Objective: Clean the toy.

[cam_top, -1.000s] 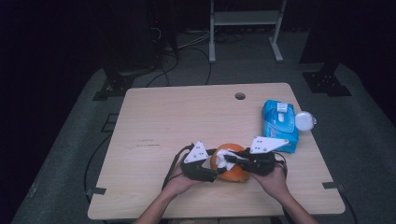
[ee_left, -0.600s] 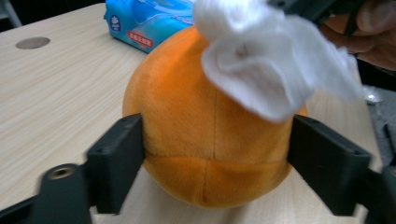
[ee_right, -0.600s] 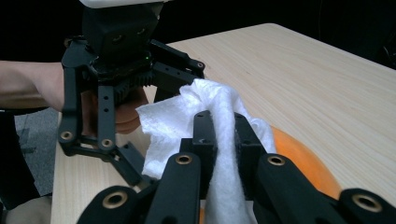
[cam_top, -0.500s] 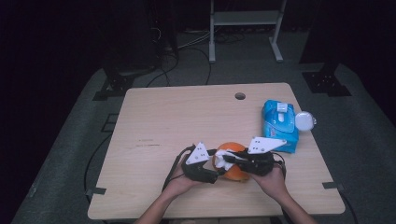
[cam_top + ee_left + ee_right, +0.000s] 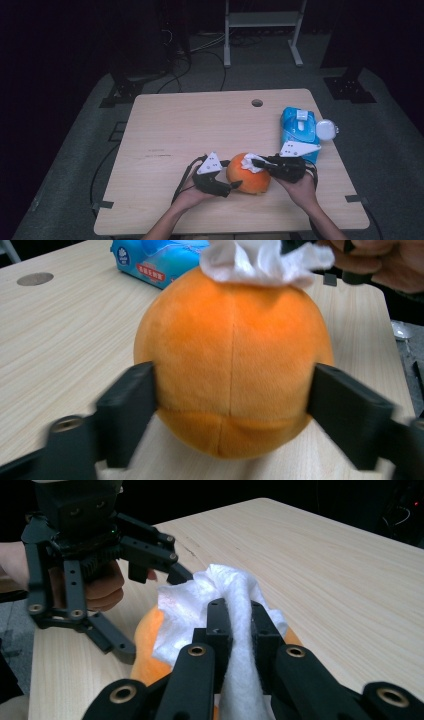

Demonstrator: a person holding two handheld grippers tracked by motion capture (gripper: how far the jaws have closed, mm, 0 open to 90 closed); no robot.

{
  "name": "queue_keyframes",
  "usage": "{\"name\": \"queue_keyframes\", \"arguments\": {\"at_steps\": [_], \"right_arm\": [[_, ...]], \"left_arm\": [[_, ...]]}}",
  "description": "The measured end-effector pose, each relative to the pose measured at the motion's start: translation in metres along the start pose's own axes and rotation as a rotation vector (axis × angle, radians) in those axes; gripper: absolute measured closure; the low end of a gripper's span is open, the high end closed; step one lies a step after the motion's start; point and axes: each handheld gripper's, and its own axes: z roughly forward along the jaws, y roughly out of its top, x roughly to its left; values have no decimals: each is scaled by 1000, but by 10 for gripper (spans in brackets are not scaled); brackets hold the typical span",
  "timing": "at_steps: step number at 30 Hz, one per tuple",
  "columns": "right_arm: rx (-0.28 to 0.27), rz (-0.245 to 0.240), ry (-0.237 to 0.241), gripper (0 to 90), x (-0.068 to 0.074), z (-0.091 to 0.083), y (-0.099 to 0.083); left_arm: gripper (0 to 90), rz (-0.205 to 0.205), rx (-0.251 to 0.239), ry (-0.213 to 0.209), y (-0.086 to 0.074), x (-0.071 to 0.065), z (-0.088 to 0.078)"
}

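**Wiping the orange plush ball, near edge of the worktop**

The orange plush ball (image 5: 248,174) sits on the worktop (image 5: 200,125) close to its near edge, a little right of the middle. A crumpled white tissue (image 5: 253,162) lies on the ball's top, pressed there by the right gripper (image 5: 261,161), which is clenched on the wad; the right gripper view has the tissue pinched tight between the two black jaws, its loose end spread over the plush.

The left gripper (image 5: 235,186) is at the ball's near-left side. Its jaws have just been opening. In the left gripper view the ball (image 5: 232,360) sits between them, one jaw at each flank; the pads look to be at the fabric or just off it, not squeezing, so I read this gripper as released, bracketing the ball rather than holding it.

Further out: a blue pack of wipes (image 5: 299,126) near the right edge, with a small white round thing (image 5: 326,130) touching its far side. A cable hole (image 5: 257,103) is near the far edge.

Step in hand, as I judge it: wiping the ball's top while the other gripper steadies it. The next stroke wants the ball kept from rolling, so the left gripper should close again or stay snug, and the right should drag the tissue with light pressure.
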Motion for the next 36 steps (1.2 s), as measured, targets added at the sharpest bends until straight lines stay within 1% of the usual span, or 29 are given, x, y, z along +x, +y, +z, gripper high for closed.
{"name": "queue_keyframes", "arguments": {"at_steps": [1, 2, 3, 4, 5, 6, 7, 8, 9, 10, 11, 13, 15, 16, 17, 18, 19, 20, 21, 22, 23, 24, 25, 26, 27, 29, 31, 34, 36], "right_arm": [[2, -4, 4, 822, 1, 1, 0], [3, -4, 21, 822, 4, 5, 1], [5, -9, 32, 822, 6, 8, 1], [15, -23, 47, 821, 12, 14, 2], [21, -35, 56, 821, 16, 17, 3], [29, -51, 61, 821, 20, 21, 4], [39, -69, 59, 821, 22, 23, 4], [44, -76, 57, 821, 23, 23, 5], [42, -70, 59, 821, 22, 22, 5], [41, -60, 53, 821, 18, 21, 4], [44, -58, 45, 821, 16, 19, 3], [49, -38, 17, 821, 7, 13, -2], [53, -12, 4, 820, 0, 7, -7], [54, 9, 3, 820, -4, 4, -10], [51, 19, 4, 820, -6, 3, -11], [48, 25, 4, 820, -6, 3, -11], [48, 20, 3, 820, -5, 4, -11], [45, 16, 9, 820, -3, 6, -10], [37, 17, 25, 820, -1, 8, -9], [32, 12, 41, 820, 3, 11, -7], [31, -4, 50, 820, 7, 15, -5], [33, -25, 55, 819, 12, 18, -3], [38, -33, 54, 819, 14, 20, -2], [43, -45, 51, 819, 16, 21, -2], [43, -42, 52, 819, 15, 21, -2], [38, -27, 51, 818, 10, 19, -4], [43, -15, 33, 818, 5, 16, -6], [43, 6, 21, 818, 0, 11, -10], [37, 20, 25, 818, -1, 11, -11]], "left_arm": [[119, -14, -28, 1, 1, -1, 0], [82, -17, -39, -1, 3, -1, 0], [81, -6, -48, 0, 4, -3, 0], [81, 2, -46, -1, 4, -5, 1], [84, 16, -32, -1, 4, -6, 2], [122, 32, -7, 8, 3, -7, 2], [156, 38, -1, 12, 1, -5, 2], [191, 25, 2, 6, 0, -3, 0], [218, 9, 13, 8, -1, 0, -1], [232, 6, 20, 9, -1, 2, -2], [236, -7, 23, 9, -3, 4, -4], [236, -27, 23, 5, -6, 7, -6], [216, -40, 12, 5, -7, 8, -7], [185, -37, 7, 6, -6, 9, -7], [160, -40, -4, 6, -4, 8, -6], [126, -38, -17, 12, -2, 7, -5], [110, -28, -36, 11, 0, 6, -5], [110, -25, -54, 4, 2, 4, -5], [110, -11, -63, -1, 3, 2, -4], [110, 1, -58, -3, 3, 0, -3], [111, 11, -43, 2, 3, -1, -2], [132, 14, -33, 4, 2, -1, -2], [162, 16, -21, 3, 0, 0, -3], [196, 9, -15, 3, -1, 2, -4], [227, -3, -9, 1, -1, 5, -5], [251, -20, 0, 9, -3, 8, -7], [259, -32, 2, 8, -5, 11, -9], [263, -56, 4, 6, -7, 15, -12], [243, -51, -4, 3, -6, 16, -12]]}}
